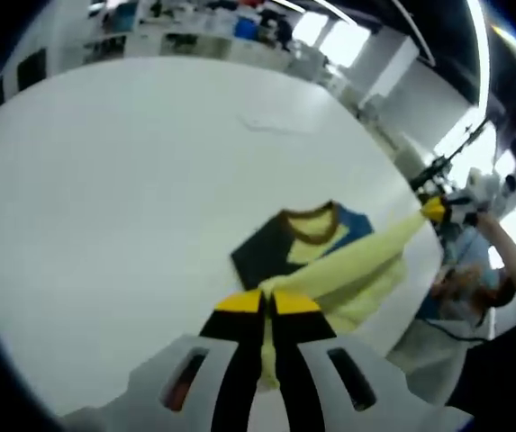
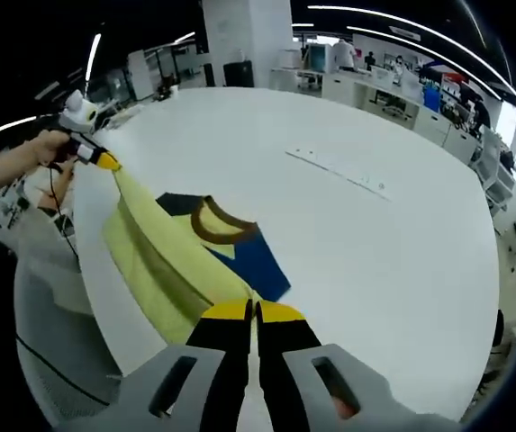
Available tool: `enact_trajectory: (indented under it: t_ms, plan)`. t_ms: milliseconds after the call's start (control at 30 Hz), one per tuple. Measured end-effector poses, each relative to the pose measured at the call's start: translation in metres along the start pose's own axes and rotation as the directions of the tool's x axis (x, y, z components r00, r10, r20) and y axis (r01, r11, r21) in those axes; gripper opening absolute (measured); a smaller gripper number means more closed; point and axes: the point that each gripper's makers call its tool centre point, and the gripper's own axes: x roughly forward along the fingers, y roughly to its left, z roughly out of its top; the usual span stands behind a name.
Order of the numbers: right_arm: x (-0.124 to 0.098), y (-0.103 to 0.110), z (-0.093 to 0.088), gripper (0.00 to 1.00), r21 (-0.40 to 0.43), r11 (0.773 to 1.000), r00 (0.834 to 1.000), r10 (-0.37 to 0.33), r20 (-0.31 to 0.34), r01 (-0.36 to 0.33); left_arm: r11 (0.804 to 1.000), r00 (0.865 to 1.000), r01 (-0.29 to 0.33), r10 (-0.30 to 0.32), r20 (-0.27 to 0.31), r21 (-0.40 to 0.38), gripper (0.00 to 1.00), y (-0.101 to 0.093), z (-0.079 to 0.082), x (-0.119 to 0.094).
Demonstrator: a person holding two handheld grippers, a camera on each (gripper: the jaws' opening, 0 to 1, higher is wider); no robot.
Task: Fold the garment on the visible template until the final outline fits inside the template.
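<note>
Left gripper (image 1: pixel 267 302) pinching yellow garment (image 1: pixel 348 261), right gripper (image 2: pixel 254 312) clamping its other end, stretching it taut along the white table (image 2: pixel 375 243) edge.

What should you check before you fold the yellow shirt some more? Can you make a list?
1. Left gripper pinching the shirt: ok, jaws shut on yellow cloth.
2. Right gripper pinching the shirt: ok, jaws shut on the hem.
3. Cloth stretched between both grippers: ok, it runs taut from one to the other.
4. Shirt on the table: ok, though it lies close to the near edge.
5. Collar showing: ok, brown collar faces up.
6. Template outline under the shirt: cannot tell, no outline can be made out.
</note>
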Motion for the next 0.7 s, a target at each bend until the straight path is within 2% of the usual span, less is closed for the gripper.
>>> enact_trajectory:
  t_ms: [467,700]
  plan:
    - [0.041,-0.022,-0.018,0.02,0.053,0.999,0.998,0.015,-0.054,-0.012,0.999,0.998,0.015,-0.018,-0.059,-0.044,0.00,0.016,-0.001,0.033]
    - [0.056,-0.032,-0.018,0.02,0.062,0.998,0.997,0.022,-0.073,-0.017,0.998,0.996,0.012,-0.017,-0.085,-0.059,0.00,0.030,0.002,0.050]
